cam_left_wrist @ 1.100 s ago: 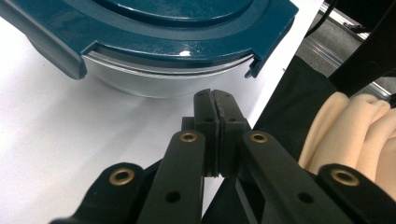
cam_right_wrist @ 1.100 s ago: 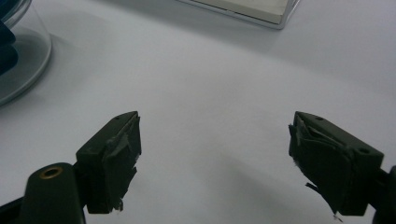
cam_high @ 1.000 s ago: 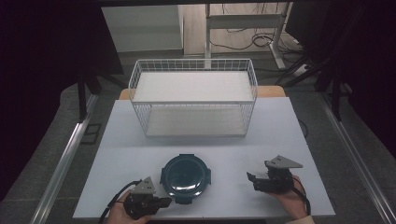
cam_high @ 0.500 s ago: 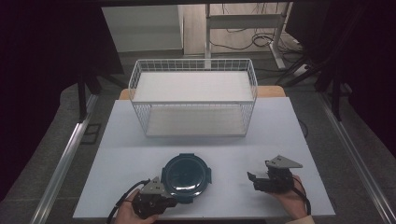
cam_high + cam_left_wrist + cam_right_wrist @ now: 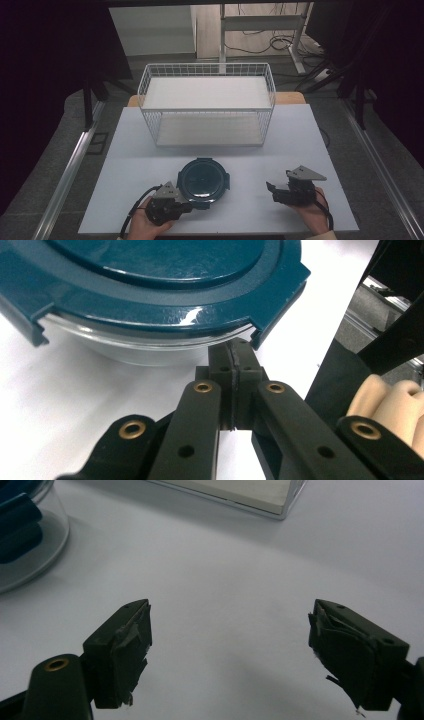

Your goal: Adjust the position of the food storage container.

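One container (image 5: 202,178) (lidded), two tongs.

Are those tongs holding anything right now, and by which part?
Nothing is held. The left tongs are shut on themselves, tips under the teal lid's rim of the container. The right tongs are open over bare table.

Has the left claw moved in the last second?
Yes. In the high view the left claw has slid right along the table's near edge, closing on the container, which sits unmoved before the basket.
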`<state>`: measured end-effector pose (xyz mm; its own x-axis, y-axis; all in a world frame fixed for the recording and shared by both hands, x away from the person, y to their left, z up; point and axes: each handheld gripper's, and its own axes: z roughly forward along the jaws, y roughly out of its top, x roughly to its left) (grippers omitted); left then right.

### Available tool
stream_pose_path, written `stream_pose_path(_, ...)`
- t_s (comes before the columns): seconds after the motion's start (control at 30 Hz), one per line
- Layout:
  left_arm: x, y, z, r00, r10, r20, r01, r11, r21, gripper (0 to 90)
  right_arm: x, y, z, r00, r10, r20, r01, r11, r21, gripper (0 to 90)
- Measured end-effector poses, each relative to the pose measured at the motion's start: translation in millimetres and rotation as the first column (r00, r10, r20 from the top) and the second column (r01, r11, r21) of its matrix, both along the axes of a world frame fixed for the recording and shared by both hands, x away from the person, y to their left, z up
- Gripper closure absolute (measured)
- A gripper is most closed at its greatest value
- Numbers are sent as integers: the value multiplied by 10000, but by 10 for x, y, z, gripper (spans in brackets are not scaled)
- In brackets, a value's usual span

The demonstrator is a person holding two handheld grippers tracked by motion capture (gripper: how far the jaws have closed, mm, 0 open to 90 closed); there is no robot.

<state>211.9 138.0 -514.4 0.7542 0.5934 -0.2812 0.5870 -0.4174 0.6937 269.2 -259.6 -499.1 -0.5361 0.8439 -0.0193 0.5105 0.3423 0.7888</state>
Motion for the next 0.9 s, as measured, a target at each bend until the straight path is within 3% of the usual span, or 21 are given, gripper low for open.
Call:
stream_pose_path(0.33,166,-126,-8,9999,84,-69,-85,9999,-127,900,-1,-6,1,10000,22,45,-23,10000,72,172)
stream_pose_path(0.6,295,-119,-15,9991,426,-77,-427,9989,-174,900,-1,2,-1,10000,-21,7,21,10000,39,173)
stream_pose_path(0.9,279,-124,3,9985,553,18,-552,9983,-208,895,-2,-6,-4,10000,-47,28,47,10000,16,173)
